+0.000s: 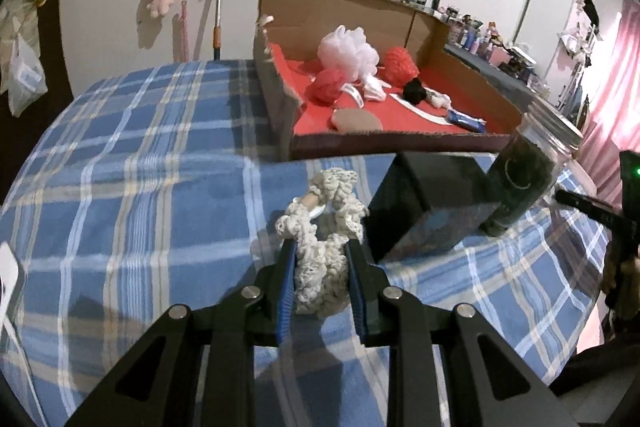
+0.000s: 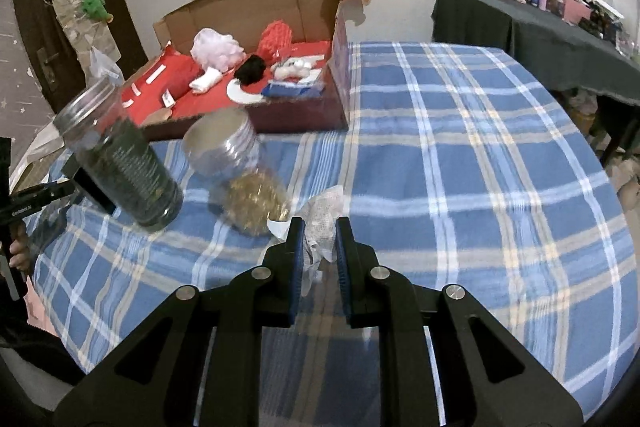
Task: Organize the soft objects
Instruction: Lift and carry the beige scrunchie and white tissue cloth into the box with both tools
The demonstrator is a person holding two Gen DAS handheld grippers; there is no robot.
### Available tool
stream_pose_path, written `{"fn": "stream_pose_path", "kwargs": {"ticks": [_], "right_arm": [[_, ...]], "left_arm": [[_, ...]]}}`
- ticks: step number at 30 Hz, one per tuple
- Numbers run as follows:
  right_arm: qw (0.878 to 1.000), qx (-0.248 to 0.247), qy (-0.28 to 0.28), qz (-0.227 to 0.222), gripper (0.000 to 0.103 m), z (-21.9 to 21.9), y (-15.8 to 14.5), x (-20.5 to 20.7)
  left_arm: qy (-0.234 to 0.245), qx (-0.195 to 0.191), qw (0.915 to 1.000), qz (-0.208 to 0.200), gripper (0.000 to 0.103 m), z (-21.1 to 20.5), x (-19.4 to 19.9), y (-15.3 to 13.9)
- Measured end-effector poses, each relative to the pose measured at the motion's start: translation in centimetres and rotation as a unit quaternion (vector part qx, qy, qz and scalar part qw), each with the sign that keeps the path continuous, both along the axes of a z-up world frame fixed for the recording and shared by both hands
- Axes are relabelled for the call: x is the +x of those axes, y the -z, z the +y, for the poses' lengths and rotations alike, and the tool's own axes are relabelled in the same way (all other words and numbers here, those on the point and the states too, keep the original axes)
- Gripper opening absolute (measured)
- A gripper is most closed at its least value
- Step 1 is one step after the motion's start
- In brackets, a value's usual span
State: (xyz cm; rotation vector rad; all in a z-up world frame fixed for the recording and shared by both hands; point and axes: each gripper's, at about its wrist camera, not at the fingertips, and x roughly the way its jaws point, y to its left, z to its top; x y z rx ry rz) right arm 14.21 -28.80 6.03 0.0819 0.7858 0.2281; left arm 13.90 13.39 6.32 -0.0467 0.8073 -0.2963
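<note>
My left gripper (image 1: 320,247) is shut on a cream crocheted scrunchie (image 1: 322,251) and holds it just above the blue plaid cloth (image 1: 140,167). My right gripper (image 2: 319,227) is shut on a white mesh net piece (image 2: 320,223) over the cloth. A cardboard box (image 1: 344,3) with a red lining stands behind, holding a white bath pouf (image 1: 348,47), red poufs (image 1: 400,65), a black scrunchie (image 1: 414,91) and other soft items. The box also shows in the right wrist view (image 2: 248,7).
A black box (image 1: 428,203) and a dark jar (image 1: 520,179) stand right of the scrunchie. In the right wrist view the dark jar (image 2: 120,155) and a clear jar of golden stuff (image 2: 240,179) lie left of my gripper. A cluttered side table (image 2: 540,23) stands far right.
</note>
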Motion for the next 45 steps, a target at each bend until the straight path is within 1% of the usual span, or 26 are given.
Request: {"fn": "stream_pose_path", "kwargs": {"ticks": [8,18,32,35,41,45], "right_arm": [[0.999,-0.021,-0.022,-0.019,0.015,0.1,-1.0,2.5],[0.997,-0.028,-0.06,-0.034,0.015,0.2,-1.5,4.7],[0.991,0.015,-0.125,-0.047,0.015,0.4,-2.4,6.7],[0.989,0.021,-0.136,-0.046,0.015,0.7,-2.6,7.1],[0.985,0.028,-0.164,-0.043,0.015,1.6,-3.1,7.9],[0.982,0.029,-0.185,-0.036,0.015,2.5,-3.4,8.7]], "left_arm": [[0.042,0.0,0.9991,-0.009,0.026,-0.2,1.8,-0.3],[0.078,0.022,0.9966,-0.013,0.026,-0.7,3.6,-0.7],[0.132,0.026,0.9904,-0.033,0.026,-1.1,5.2,-2.3],[0.137,0.023,0.9897,-0.036,0.026,-1.2,5.4,-2.5],[0.142,0.0,0.9892,-0.036,0.025,-1.1,6.1,-3.4],[0.153,0.003,0.9873,-0.043,0.025,-1.8,6.6,-4.2]]}}
